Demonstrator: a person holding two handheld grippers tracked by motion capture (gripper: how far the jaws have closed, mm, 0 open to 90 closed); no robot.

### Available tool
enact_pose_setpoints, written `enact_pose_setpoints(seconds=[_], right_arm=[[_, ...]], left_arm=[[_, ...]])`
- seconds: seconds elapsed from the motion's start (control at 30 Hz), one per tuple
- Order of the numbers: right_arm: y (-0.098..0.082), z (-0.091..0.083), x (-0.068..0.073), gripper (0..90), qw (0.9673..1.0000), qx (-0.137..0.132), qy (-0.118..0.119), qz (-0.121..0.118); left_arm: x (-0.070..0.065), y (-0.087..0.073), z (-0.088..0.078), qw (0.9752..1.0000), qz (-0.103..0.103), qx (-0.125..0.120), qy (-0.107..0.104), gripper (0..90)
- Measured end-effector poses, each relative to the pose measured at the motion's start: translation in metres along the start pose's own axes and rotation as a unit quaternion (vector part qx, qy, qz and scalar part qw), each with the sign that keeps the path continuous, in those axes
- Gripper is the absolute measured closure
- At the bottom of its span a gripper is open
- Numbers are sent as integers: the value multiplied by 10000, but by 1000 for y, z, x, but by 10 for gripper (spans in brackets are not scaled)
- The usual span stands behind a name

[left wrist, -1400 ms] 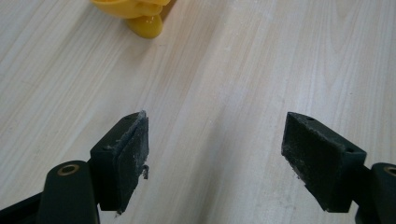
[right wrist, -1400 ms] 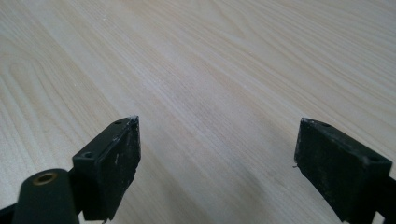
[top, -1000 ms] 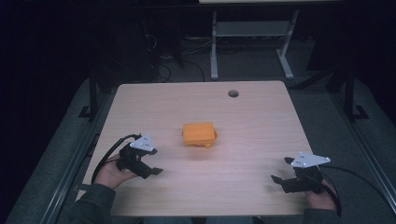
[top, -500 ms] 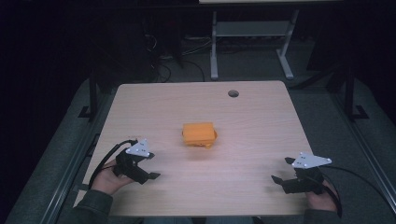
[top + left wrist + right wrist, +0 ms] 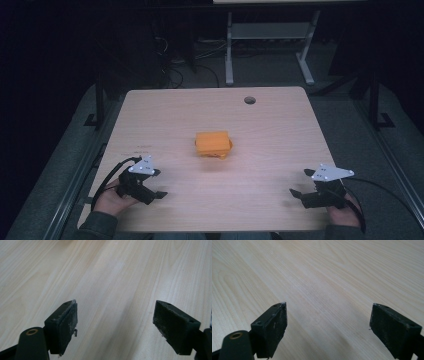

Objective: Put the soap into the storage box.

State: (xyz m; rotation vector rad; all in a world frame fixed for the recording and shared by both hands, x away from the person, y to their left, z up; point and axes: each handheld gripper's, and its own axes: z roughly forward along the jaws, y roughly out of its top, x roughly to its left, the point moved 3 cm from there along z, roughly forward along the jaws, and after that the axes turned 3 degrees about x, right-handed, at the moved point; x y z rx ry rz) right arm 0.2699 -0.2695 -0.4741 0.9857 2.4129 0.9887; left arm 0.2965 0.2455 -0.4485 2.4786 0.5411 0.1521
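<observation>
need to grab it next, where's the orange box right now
In the high view the orange box sits near the middle of the table, ahead of and between the left gripper and right gripper, touching neither.

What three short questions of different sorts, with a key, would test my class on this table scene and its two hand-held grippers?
1. True or false: the left hand-held gripper grips the orange block.
2. Which lies nearer the table's far edge?
A. the round hole
B. the orange block
3. Fill in: in the right gripper view, the right hand-held gripper has its jaws ____.

Key: 1 false: it is open near the table's front edge, apart from the block. 2 A. 3 open, with bare wood between them.
</observation>
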Motion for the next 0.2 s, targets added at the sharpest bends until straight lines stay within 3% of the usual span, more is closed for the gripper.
enact_pose_setpoints(seconds=[0.2], right_arm=[[0, 2, 0, 139, 10000, 50, 31, -21]], left_arm=[[-3, -5, -1, 9999, -35, -169, 12, 168]])
